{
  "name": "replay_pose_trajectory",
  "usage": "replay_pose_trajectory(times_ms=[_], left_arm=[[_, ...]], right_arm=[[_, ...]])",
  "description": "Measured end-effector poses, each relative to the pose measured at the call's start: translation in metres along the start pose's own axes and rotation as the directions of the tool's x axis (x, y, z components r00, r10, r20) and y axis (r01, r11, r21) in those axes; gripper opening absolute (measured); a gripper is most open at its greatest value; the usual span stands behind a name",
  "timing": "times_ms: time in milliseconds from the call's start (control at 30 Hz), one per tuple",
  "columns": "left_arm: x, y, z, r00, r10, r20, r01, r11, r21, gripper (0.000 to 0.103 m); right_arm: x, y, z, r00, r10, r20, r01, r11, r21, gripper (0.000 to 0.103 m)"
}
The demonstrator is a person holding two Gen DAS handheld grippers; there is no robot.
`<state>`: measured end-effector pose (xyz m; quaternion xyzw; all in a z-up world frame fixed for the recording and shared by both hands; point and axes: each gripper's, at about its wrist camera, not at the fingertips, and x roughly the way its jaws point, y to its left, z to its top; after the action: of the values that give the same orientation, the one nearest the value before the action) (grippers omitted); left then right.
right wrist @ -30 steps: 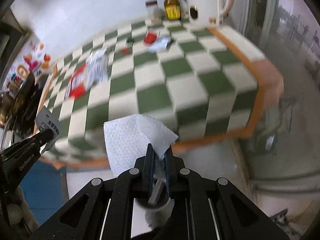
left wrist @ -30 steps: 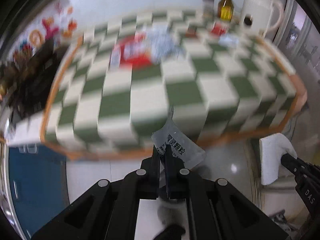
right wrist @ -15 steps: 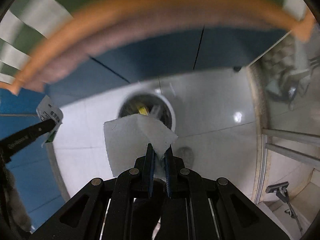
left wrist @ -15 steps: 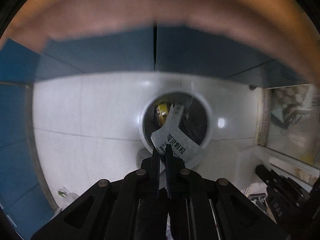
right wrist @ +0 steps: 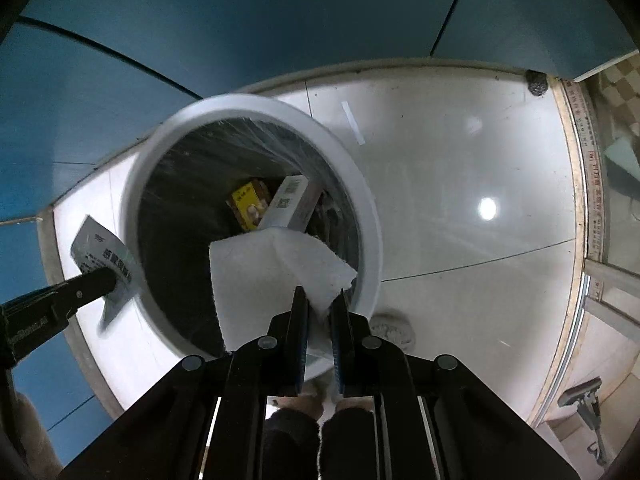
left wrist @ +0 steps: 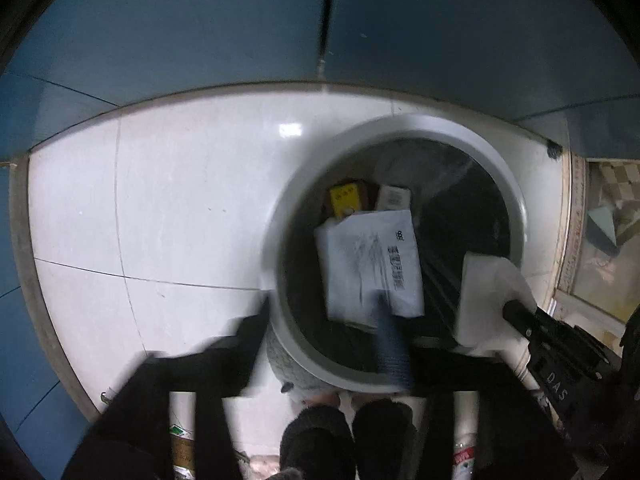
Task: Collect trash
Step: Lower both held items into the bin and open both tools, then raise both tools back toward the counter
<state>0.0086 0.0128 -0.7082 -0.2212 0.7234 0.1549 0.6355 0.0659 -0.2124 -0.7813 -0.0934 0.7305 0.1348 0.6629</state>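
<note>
A round white trash bin [left wrist: 304,184] with a dark liner stands on the pale floor; it also shows in the right wrist view [right wrist: 352,176]. My left gripper [left wrist: 324,320] is open, its fingers blurred and wide apart over the bin. A white printed sachet [left wrist: 372,264] is loose over the bin's mouth. In the right wrist view the sachet [right wrist: 100,248] still looks touching the left fingertip at the bin's left rim. My right gripper [right wrist: 320,304] is shut on a white paper towel [right wrist: 260,276] held above the bin; the towel also shows in the left wrist view [left wrist: 488,292].
Inside the bin lie a yellow box [right wrist: 248,204] and a white carton [right wrist: 290,204]. Blue cabinet fronts [left wrist: 240,20] stand behind the bin. A glass door frame [right wrist: 580,200] runs along the right. A floor tool [right wrist: 584,396] lies at the lower right.
Both grippers swung from the checkered table down to the floor bin and closed in on it. My left gripper opened and the sachet came free. The right one still holds the towel.
</note>
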Motion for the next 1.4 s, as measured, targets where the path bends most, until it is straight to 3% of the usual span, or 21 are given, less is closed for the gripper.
replay_pose_trajectory(times_ms=[33, 67, 333, 367, 533, 700, 1100, 1400], left_arm=[[-0.003, 0.003, -0.001, 1.0, 0.004, 0.01, -0.004, 1.0, -0.007, 0.088], [-0.005, 0.006, -0.001, 1.0, 0.019, 0.018, -0.019, 1.0, -0.011, 0.093], [-0.037, 0.019, -0.012, 0.992, 0.094, 0.082, -0.093, 0.995, -0.027, 0.094], [-0.044, 0.021, -0.014, 0.99, 0.103, 0.099, -0.1, 0.995, -0.026, 0.094], [-0.086, 0.023, -0.025, 0.975, 0.151, 0.162, -0.146, 0.988, -0.041, 0.094], [-0.139, 0.023, -0.043, 0.971, 0.15, 0.185, -0.141, 0.988, -0.061, 0.094], [-0.303, 0.0, -0.105, 0.966, 0.096, 0.238, -0.094, 0.995, -0.023, 0.094], [-0.406, -0.013, -0.15, 0.95, 0.108, 0.294, -0.117, 0.993, 0.011, 0.094]], right_arm=[[0.002, 0.0, 0.001, 1.0, -0.001, -0.004, 0.001, 1.0, -0.004, 0.024], [0.003, 0.002, 0.0, 1.0, -0.006, -0.005, 0.006, 1.0, -0.011, 0.028], [-0.015, 0.017, -0.004, 1.0, -0.017, 0.005, 0.017, 0.999, -0.041, 0.101], [-0.02, 0.019, -0.006, 1.0, -0.021, 0.008, 0.021, 0.999, -0.043, 0.103], [-0.051, 0.026, -0.014, 0.999, -0.035, 0.032, 0.036, 0.998, -0.056, 0.103], [-0.107, 0.031, -0.027, 0.997, -0.047, 0.067, 0.051, 0.997, -0.066, 0.103], [-0.307, 0.046, -0.066, 0.985, -0.064, 0.16, 0.077, 0.994, -0.081, 0.103], [-0.448, 0.057, -0.111, 0.977, -0.052, 0.205, 0.069, 0.995, -0.076, 0.103]])
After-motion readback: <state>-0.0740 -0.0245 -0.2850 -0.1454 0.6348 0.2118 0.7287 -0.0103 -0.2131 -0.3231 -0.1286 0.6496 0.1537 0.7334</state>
